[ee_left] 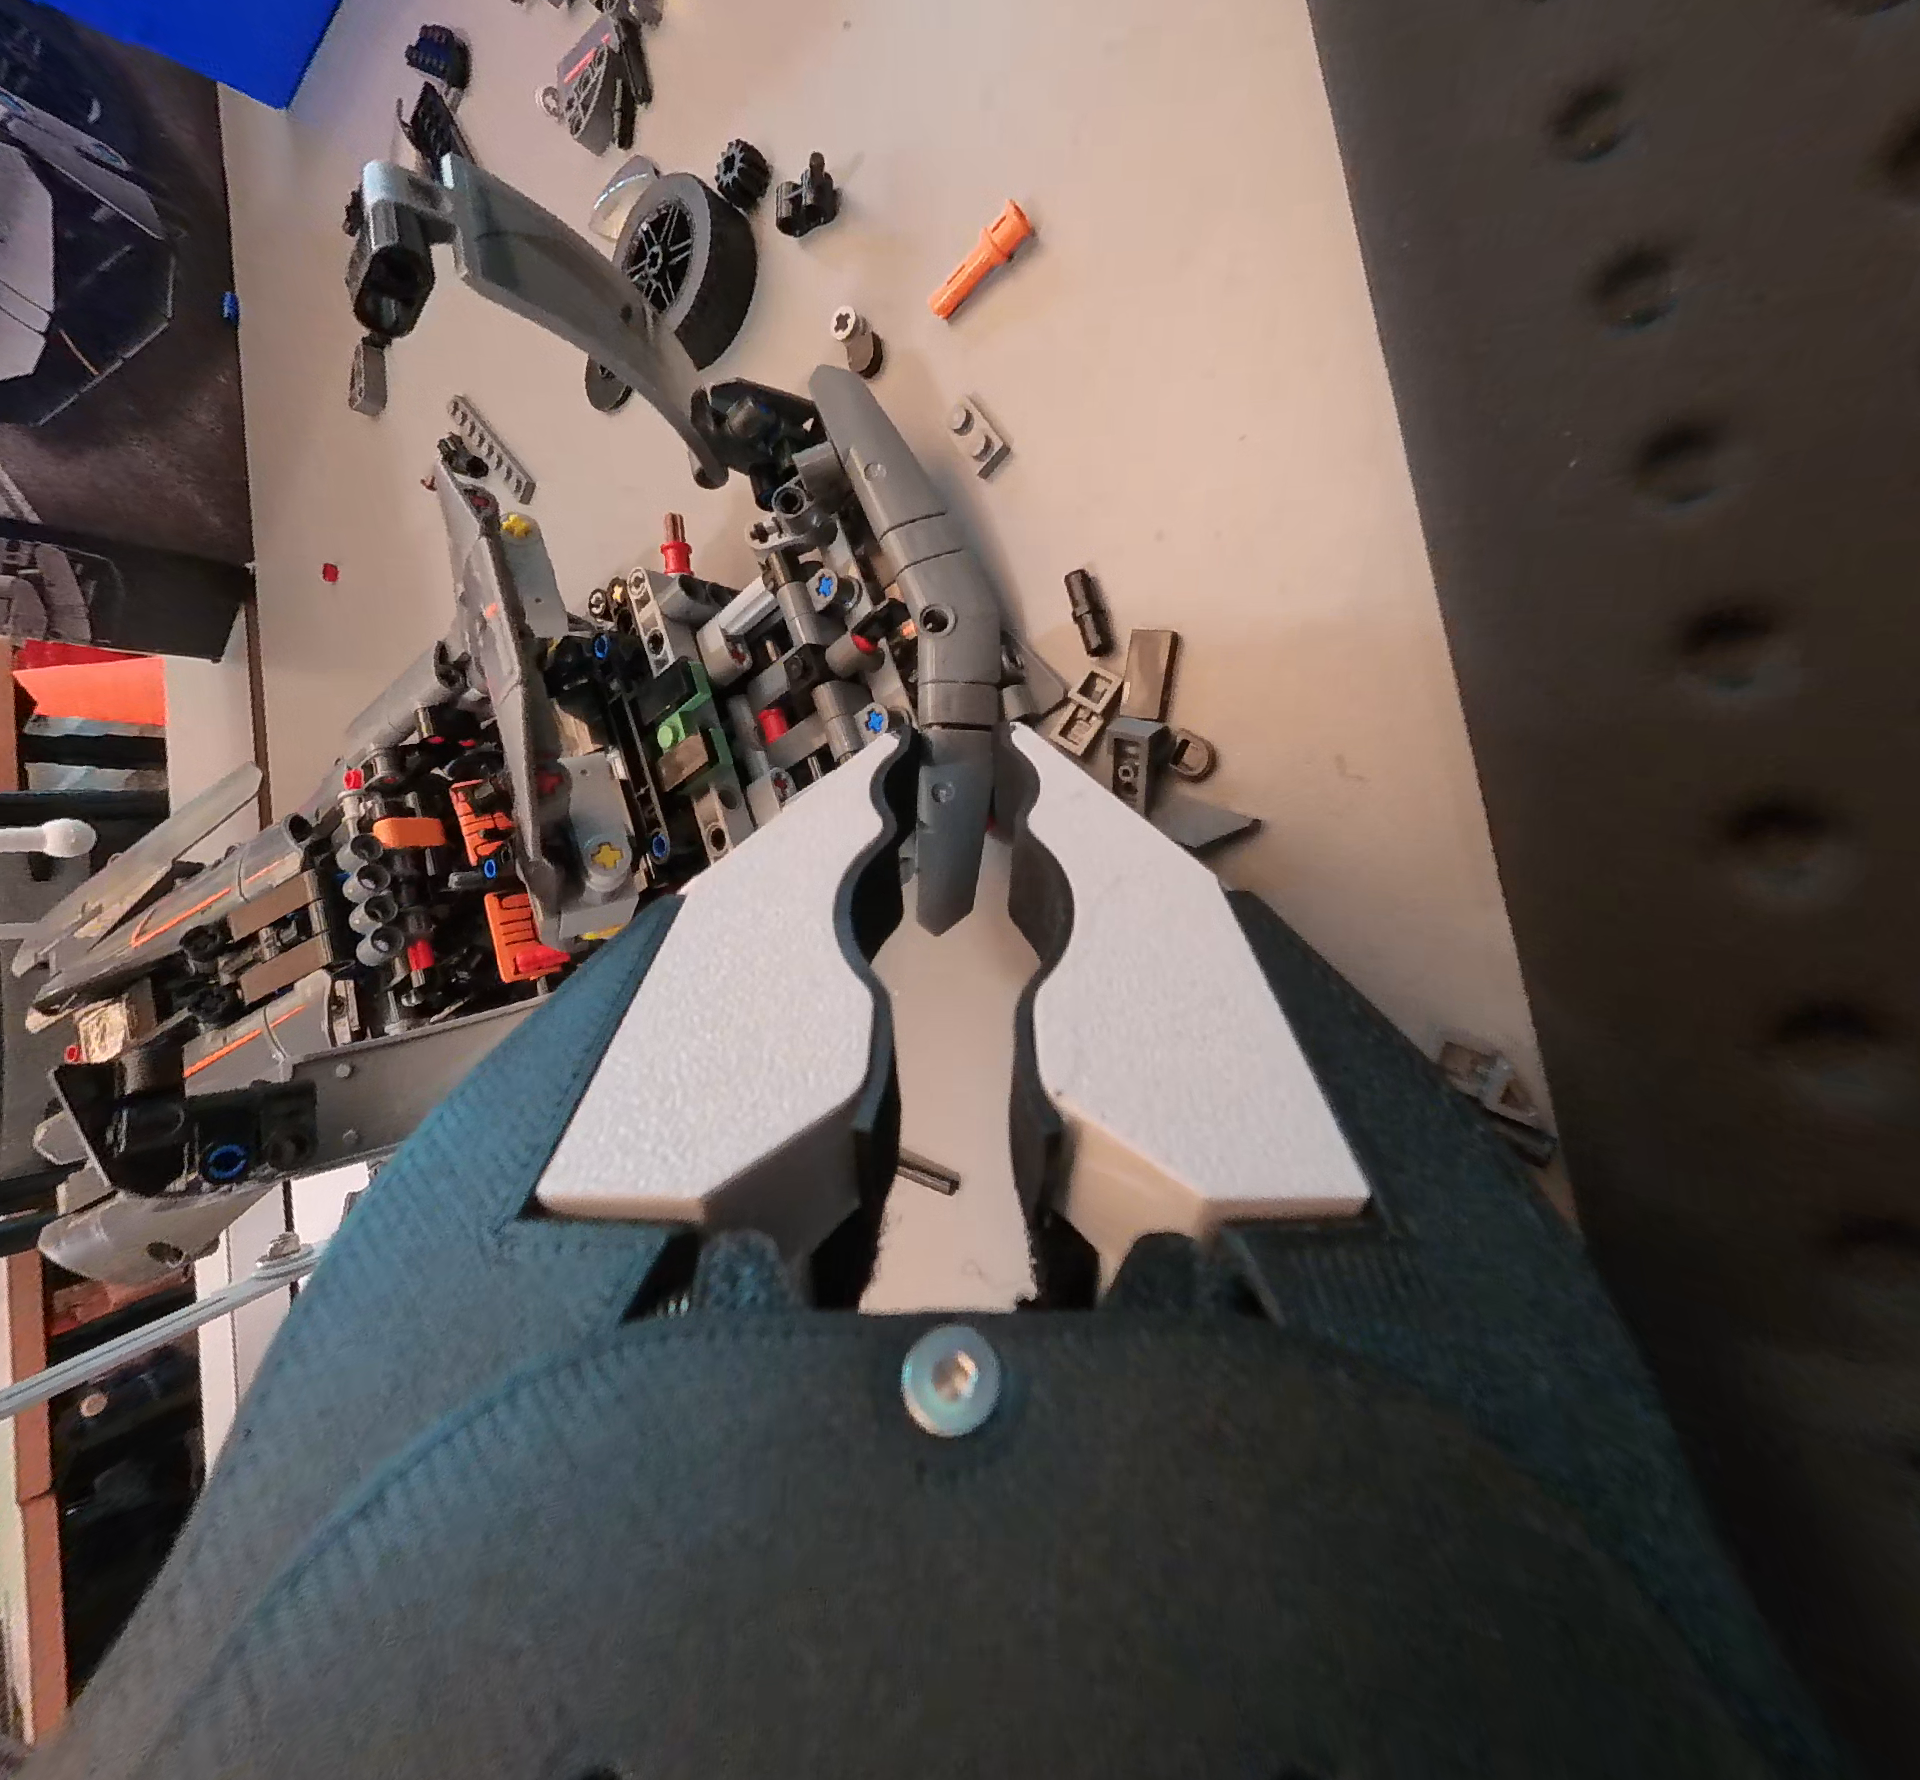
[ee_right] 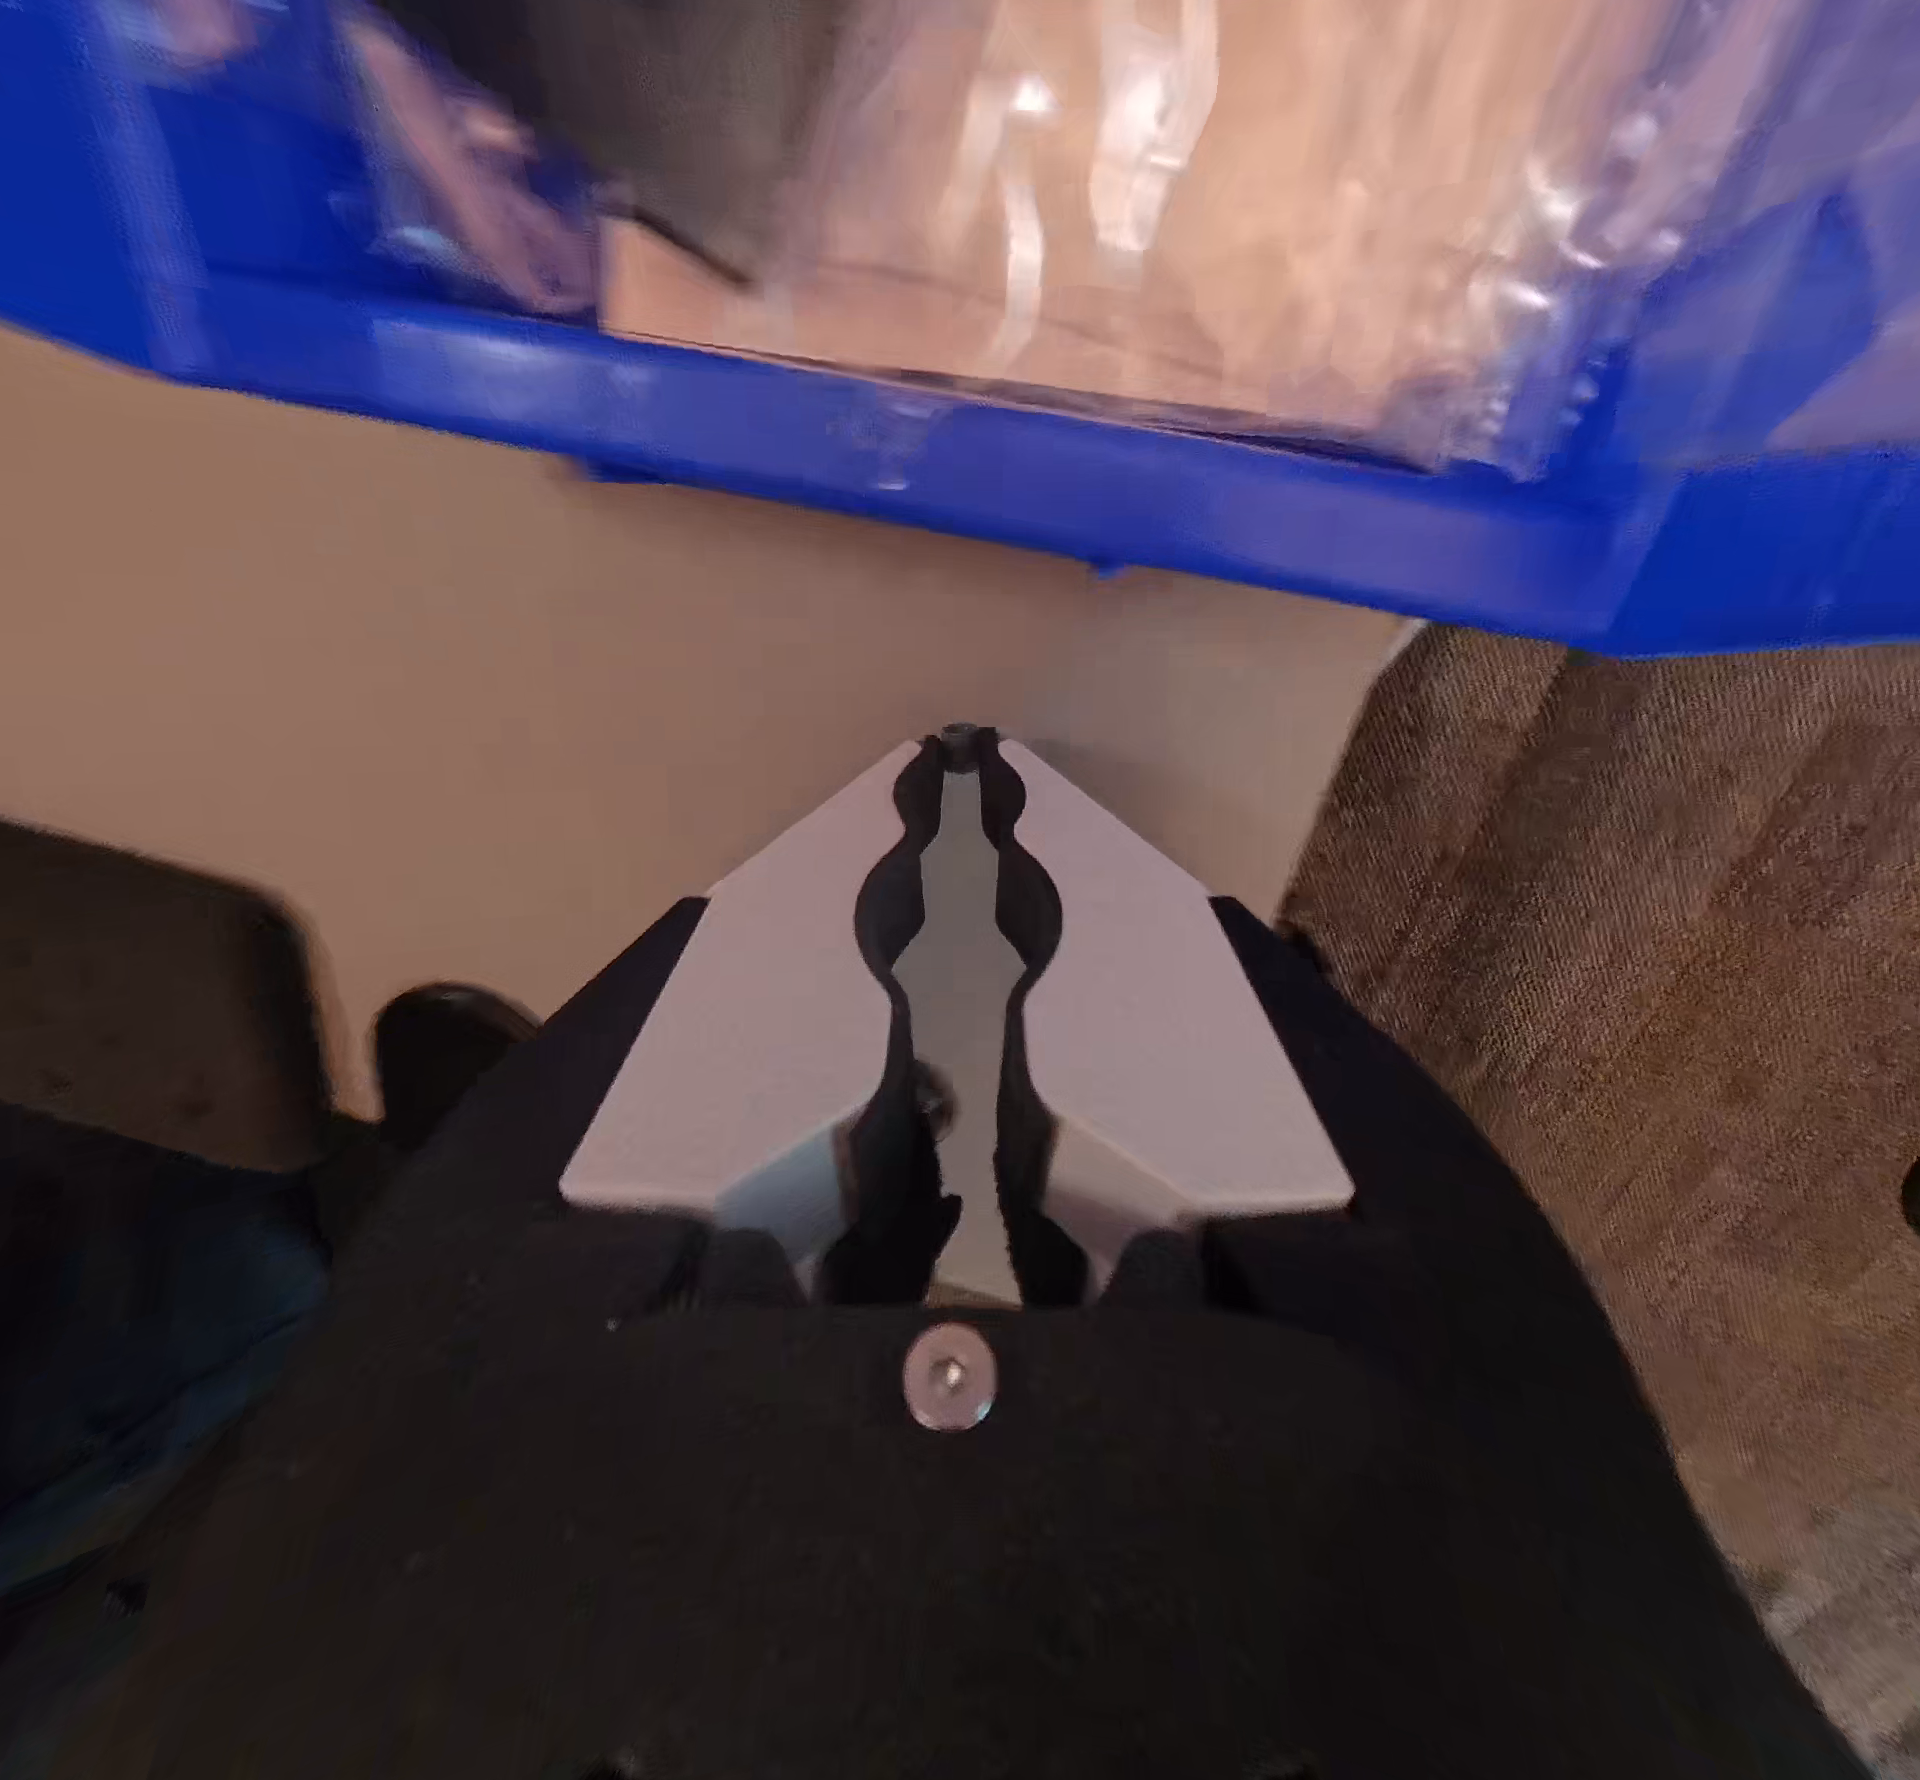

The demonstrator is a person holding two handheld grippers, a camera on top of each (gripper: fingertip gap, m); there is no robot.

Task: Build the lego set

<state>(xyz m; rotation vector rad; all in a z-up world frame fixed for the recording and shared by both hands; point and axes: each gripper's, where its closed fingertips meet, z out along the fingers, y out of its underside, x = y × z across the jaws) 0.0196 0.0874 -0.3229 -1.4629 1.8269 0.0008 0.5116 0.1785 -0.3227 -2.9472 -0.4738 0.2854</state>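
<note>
In the left wrist view my left gripper [ee_left: 951, 754] is shut on the pointed end of a dark grey curved panel [ee_left: 940, 837] that belongs to the half-built grey and black lego car [ee_left: 582, 722]. The car lies tilted on the beige table [ee_left: 1091, 120]. In the right wrist view my right gripper [ee_right: 961, 751] is shut on a small dark grey peg [ee_right: 961, 748] pinched at the very fingertips, held above the table [ee_right: 520, 650] just in front of a blue bin [ee_right: 1039, 473].
Loose parts lie on the table: an orange pin [ee_left: 982, 260], a wheel with a grey arch [ee_left: 681, 260], small grey plates [ee_left: 1132, 702], black connectors [ee_left: 805, 192]. A dark perforated chair back [ee_left: 1662, 483] stands at the right. Clear plastic bags [ee_right: 1195, 151] fill the bin. Brown fabric [ee_right: 1610, 1003] lies right. My right fingertips sit around 50 centimeters from my left ones.
</note>
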